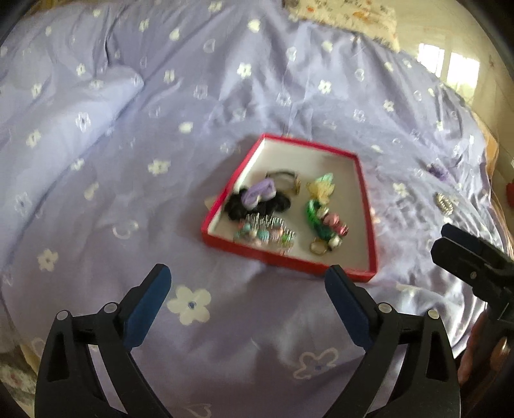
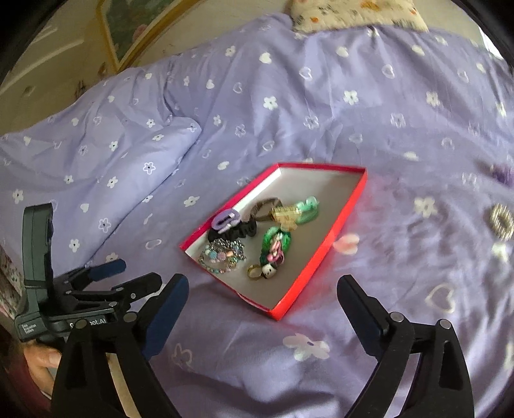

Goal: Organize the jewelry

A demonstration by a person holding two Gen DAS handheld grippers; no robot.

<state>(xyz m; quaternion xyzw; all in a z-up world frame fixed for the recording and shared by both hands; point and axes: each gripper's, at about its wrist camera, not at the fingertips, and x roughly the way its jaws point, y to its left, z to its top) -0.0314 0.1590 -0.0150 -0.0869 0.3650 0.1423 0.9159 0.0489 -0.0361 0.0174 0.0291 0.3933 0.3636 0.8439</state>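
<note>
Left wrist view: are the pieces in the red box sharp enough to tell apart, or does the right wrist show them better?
Left wrist: motion blur smears the red box and its contents into colour patches. Right wrist: sharper at the box, purple clip readable, right side smeared; fisheye bends both.

Lilac flowered bedspread point(image 2: 289, 106), patterned pillow point(image 2: 356, 13), glossy sunlit floor point(image 1: 449, 64).
</note>
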